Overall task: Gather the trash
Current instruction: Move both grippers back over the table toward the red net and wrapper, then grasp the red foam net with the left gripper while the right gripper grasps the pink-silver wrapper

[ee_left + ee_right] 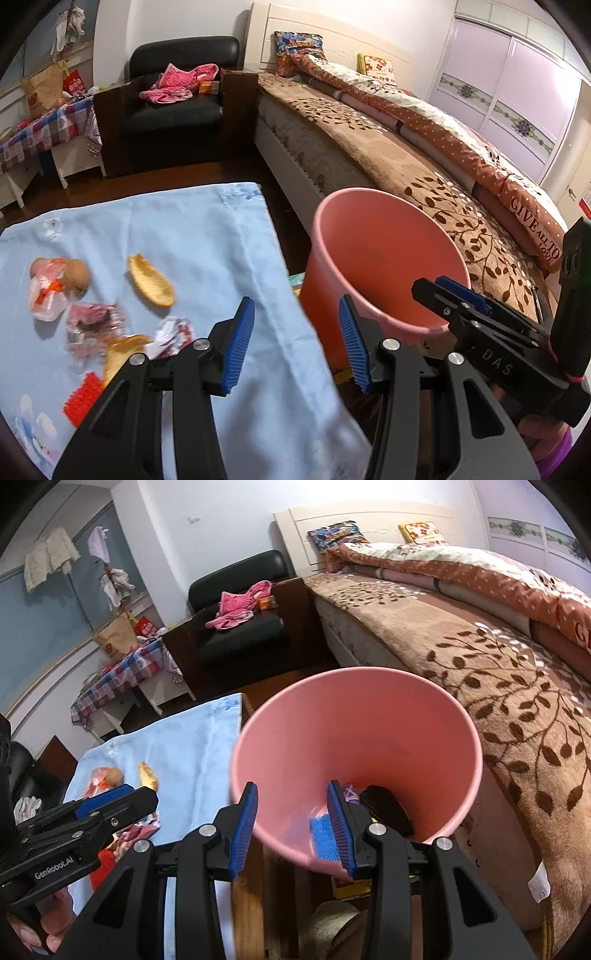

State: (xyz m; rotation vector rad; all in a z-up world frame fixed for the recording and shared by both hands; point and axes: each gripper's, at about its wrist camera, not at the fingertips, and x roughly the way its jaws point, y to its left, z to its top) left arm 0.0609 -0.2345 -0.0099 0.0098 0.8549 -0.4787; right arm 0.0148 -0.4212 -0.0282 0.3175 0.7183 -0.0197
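Left of the pink bin point(384, 254), on the blue-clothed counter point(207, 236), lay the remaining trash: wrappers point(92, 325), a peel point(150, 281) and a red block point(84, 398). Nearer the bin, the left gripper point(297, 345) had its fingers spread and empty. Over the bin's rim, the right gripper point(291, 827) also stood parted and empty, with scraps already in the bin below. Judging by the crowding, a careless grab might have dragged the cloth or taken several pieces and dropped one short of the bin.
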